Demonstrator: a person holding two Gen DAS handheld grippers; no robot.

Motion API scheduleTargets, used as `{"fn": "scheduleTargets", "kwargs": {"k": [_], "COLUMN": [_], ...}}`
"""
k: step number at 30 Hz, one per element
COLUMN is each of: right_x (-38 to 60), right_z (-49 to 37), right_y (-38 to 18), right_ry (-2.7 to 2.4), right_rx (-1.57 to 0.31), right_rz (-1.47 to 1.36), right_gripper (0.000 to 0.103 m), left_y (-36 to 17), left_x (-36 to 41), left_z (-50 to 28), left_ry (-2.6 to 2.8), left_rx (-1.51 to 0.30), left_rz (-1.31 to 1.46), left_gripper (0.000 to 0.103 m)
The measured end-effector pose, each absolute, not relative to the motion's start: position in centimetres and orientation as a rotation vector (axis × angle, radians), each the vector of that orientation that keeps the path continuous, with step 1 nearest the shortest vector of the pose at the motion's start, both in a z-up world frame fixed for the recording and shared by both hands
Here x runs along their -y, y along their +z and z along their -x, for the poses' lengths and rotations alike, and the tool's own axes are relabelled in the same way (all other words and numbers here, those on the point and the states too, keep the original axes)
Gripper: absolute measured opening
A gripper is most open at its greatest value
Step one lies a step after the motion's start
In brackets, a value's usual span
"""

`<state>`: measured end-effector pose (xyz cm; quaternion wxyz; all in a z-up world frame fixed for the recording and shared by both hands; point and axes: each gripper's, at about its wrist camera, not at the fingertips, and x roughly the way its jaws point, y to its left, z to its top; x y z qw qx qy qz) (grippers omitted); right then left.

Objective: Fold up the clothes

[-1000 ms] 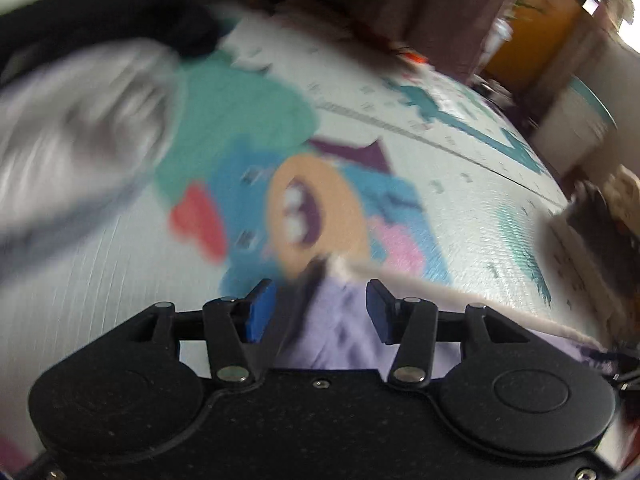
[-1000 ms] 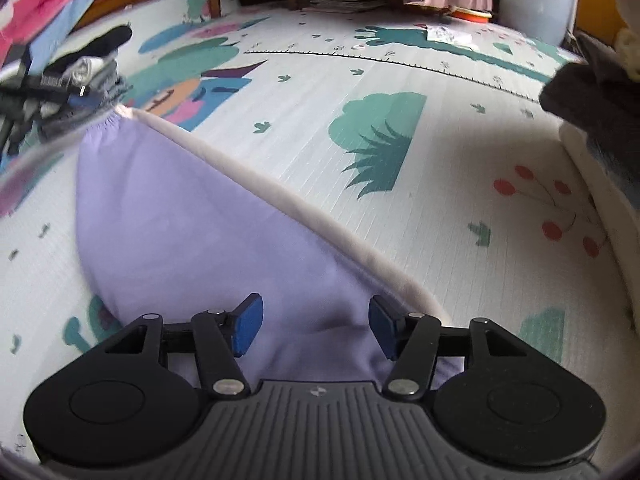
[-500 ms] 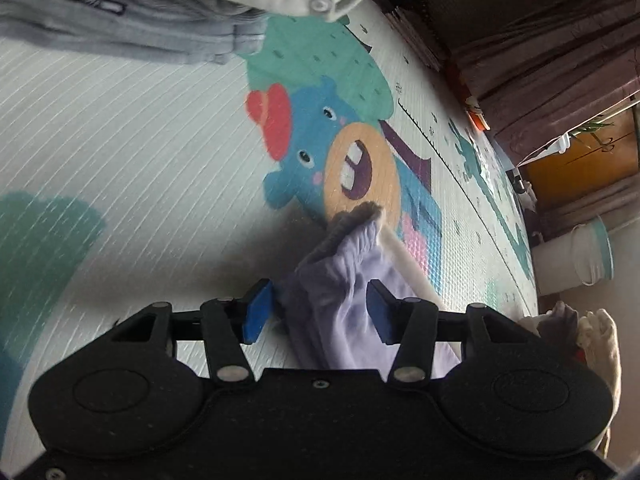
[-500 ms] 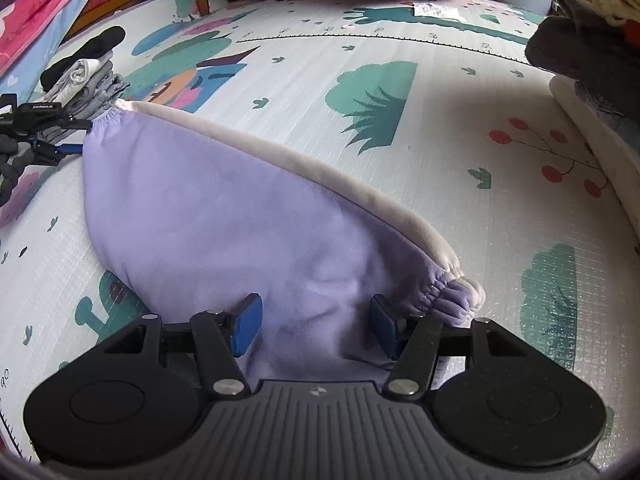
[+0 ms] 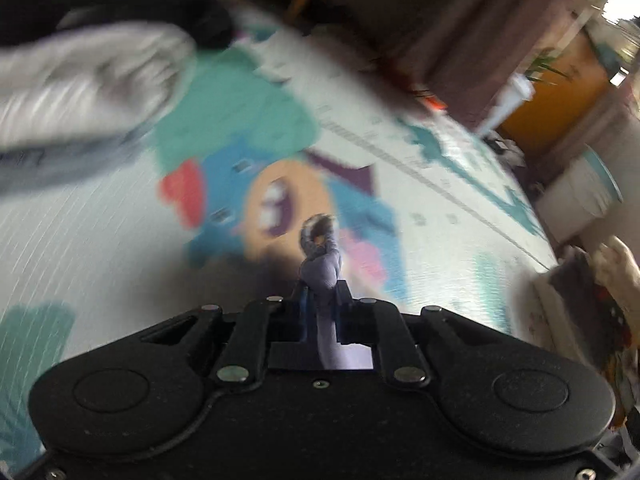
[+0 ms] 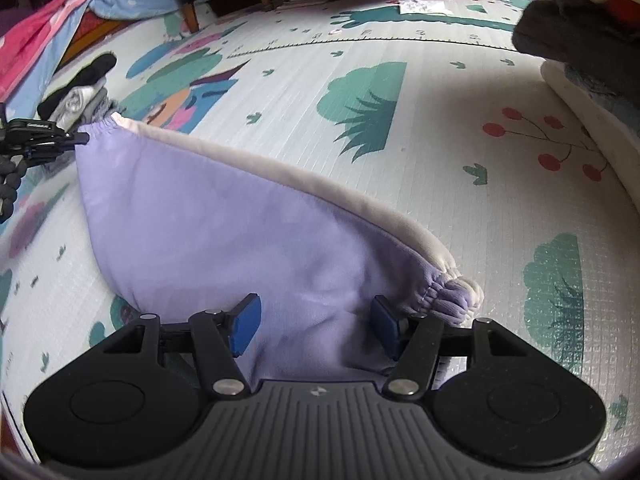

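Observation:
A lavender garment [image 6: 240, 220] with a cream lining edge lies spread on the patterned play mat [image 6: 420, 152]. My left gripper [image 5: 322, 292] has its jaws closing, and the pads pinch a gathered corner of the lavender garment [image 5: 320, 264], which pokes up past the fingertips. In the right wrist view the left gripper [image 6: 80, 138] holds that far corner at the left edge. My right gripper [image 6: 316, 320] hovers over the near end with its blue pads wide apart. Fabric lies between them, and a gathered cuff [image 6: 448, 296] sits just right of the right pad.
A stack of folded grey, white and black clothes [image 6: 80, 88] sits on the mat beyond the held corner, blurred in the left view [image 5: 80, 80]. A heap of dark and cream clothes [image 6: 580, 40] stands at the right. Pink and blue bedding [image 6: 60, 32] lies far left.
The left jaws have gone from wide apart around the bunched corner to pinched on it, and the left gripper has risen and swung. The right gripper has stayed over the near end.

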<state>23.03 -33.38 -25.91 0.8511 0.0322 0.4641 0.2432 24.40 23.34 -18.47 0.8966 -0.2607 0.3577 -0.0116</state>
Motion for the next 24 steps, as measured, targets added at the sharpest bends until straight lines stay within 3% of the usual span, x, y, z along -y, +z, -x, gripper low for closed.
{"fn": "scheduleTargets", "kwargs": {"k": [8,15,18,24], "right_x": [34.4,34.8,34.8,34.9], "right_z": [-22.9,-22.7,-22.7,-22.5], "right_y": [-25.8,-25.8,-25.7,-25.7], "right_ry": [0.508,0.516,0.519,0.526], "right_rx": [-0.985,-0.988,-0.988,-0.99], "right_rz": [-0.156,-0.168,-0.167,-0.159], "right_gripper": [0.061,0.061,0.061,0.061], "left_y": [-14.1,-20.3,-22.9,-23.5], "left_x": [-9.9,0.7,2.8,4.1], "left_z": [-23.5,-20.2,-19.2,-20.1], "left_ry": [-0.29,-0.486,-0.538,-0.509], "left_rx": [-0.58,-0.52,-0.508,-0.527], "left_rz": [-0.056,-0.61,-0.731,-0.714], "left_gripper": [0.01,0.01,0.01,0.01]}}
